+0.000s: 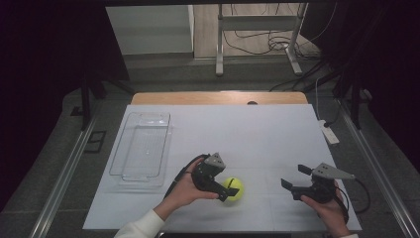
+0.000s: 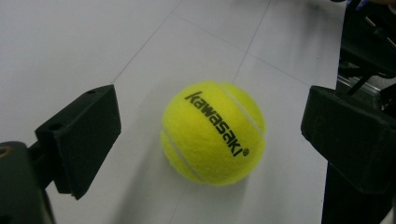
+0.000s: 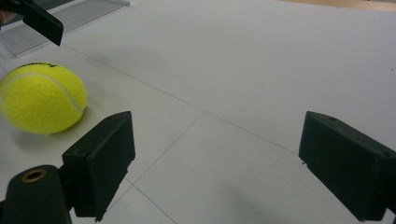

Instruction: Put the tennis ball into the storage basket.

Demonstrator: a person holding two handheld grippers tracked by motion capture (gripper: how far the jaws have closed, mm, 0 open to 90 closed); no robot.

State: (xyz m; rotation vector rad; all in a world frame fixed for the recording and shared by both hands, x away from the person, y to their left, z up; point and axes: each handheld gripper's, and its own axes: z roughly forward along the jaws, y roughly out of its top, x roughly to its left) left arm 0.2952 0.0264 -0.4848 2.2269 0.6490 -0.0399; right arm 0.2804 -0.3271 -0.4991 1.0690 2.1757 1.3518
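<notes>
A yellow tennis ball (image 1: 233, 189) printed "kawasaki" lies on the white sheet near the table's front. My left gripper (image 1: 227, 184) is open around it. In the left gripper view the ball (image 2: 212, 133) sits between the two black jaws of the left gripper (image 2: 212, 140), with a gap on each side. My right gripper (image 1: 296, 177) is open and holds nothing, low over the sheet to the ball's right. The right gripper view has its wide-apart jaws (image 3: 219, 158) over bare sheet, the ball (image 3: 42, 98) at far left, and a left-gripper fingertip (image 3: 42, 21) above the ball.
A clear plastic tray (image 1: 120, 146) lies on the left of the white sheet (image 1: 247, 129), and its corner (image 3: 79, 14) appears at the top left of the right gripper view. A white power strip (image 1: 329, 133) rests at the table's right edge.
</notes>
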